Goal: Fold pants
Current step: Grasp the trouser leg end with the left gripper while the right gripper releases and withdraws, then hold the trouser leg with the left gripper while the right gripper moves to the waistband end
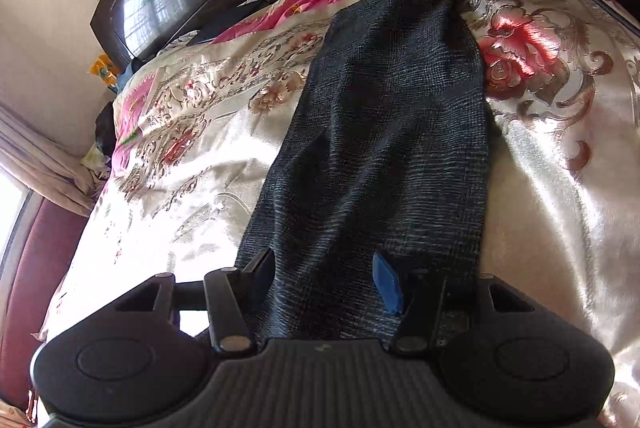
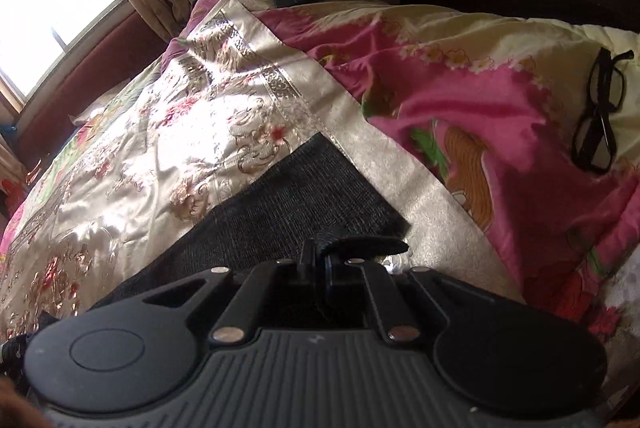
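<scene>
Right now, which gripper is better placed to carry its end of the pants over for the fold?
Probably the right gripper: its fingers are shut on the far end of the pants. The left gripper is open, straddling the near end without gripping.

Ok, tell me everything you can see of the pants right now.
The pants are dark, charcoal-black with a fine woven grey fleck. They lie stretched out long and mostly flat on the floral bedspread, narrowing toward the far end. The right gripper is shut on a corner of that end, lifting a small flap. The left gripper is open, its fingers straddling the near end. A few soft creases show.
</scene>
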A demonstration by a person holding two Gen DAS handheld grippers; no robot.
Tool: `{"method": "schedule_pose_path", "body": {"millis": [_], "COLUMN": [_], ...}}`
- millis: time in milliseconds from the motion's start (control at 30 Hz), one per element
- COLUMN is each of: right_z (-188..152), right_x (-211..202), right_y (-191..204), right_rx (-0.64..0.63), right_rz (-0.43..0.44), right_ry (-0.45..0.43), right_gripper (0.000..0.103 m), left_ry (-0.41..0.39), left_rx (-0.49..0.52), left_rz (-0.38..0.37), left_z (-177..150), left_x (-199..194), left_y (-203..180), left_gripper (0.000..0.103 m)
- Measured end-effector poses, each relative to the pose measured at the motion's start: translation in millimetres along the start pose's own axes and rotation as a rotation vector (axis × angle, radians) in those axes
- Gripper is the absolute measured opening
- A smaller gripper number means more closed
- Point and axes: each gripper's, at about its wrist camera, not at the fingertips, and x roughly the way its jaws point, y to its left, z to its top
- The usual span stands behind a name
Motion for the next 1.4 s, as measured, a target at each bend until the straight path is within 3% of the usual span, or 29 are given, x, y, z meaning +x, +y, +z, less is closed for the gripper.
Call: {"method": "schedule_pose_path", "body": {"millis": [133, 300, 367, 500, 700, 867, 967, 1067, 1167, 1400], "right_z": [5.4, 12.1, 12.1, 10.4, 11.8, 12.6, 16.3, 25.4, 39.3, 64.6], "right_x": [-5.7, -3.8, -4.2, -6.5, 2.8, 1.0, -5.6, -12.5, -19.0, -38.4], "right_y": [5.1, 7.8, 8.5, 12.5, 19.6, 30.7, 40.1, 51.6, 61.8, 86.0], "right_rx": [-0.014, -0.021, -0.025, -0.041, -0.043, -0.077, -0.116, -0.142, -0.148, -0.177], "right_rz": [-0.003, -0.014, -0.016, -0.017, -0.026, -0.027, -0.027, -0.01, 0.029, 0.107], "right_ry": [-0.011, -0.023, -0.021, -0.029, -0.015, -0.01, -0.03, -0.077, -0.131, -0.276], "right_gripper": [0.006, 0.006, 0.006, 0.006, 0.006, 0.006, 0.006, 0.006, 0.006, 0.006], "left_ry": [-0.015, 0.076, 0.097, 0.109, 0.21, 0.271, 0.277, 0.286, 0.31, 0.303], "left_rx": [-0.022, -0.016, -0.06, -0.048, -0.063, -0.071, -0.029, -0.007, -0.072, -0.13], "left_rz": [0.009, -0.071, -0.125, -0.074, -0.102, -0.203, -0.208, -0.142, -0.081, -0.025], "left_z": [-3.1, -15.7, -19.8, -35.9, -62.7, -62.9, -65.9, -72.0, -81.9, -91.3], "left_x": [11.3, 39.7, 38.7, 22.9, 38.4, 54.7, 48.5, 40.6, 36.9, 37.2], "left_y": [30.0, 59.6, 74.8, 96.8, 124.2, 129.8, 123.9, 122.9, 134.5, 130.2], "left_gripper": [0.077, 0.079, 0.075, 0.074, 0.073, 0.039, 0.025, 0.02, 0.02, 0.02]}}
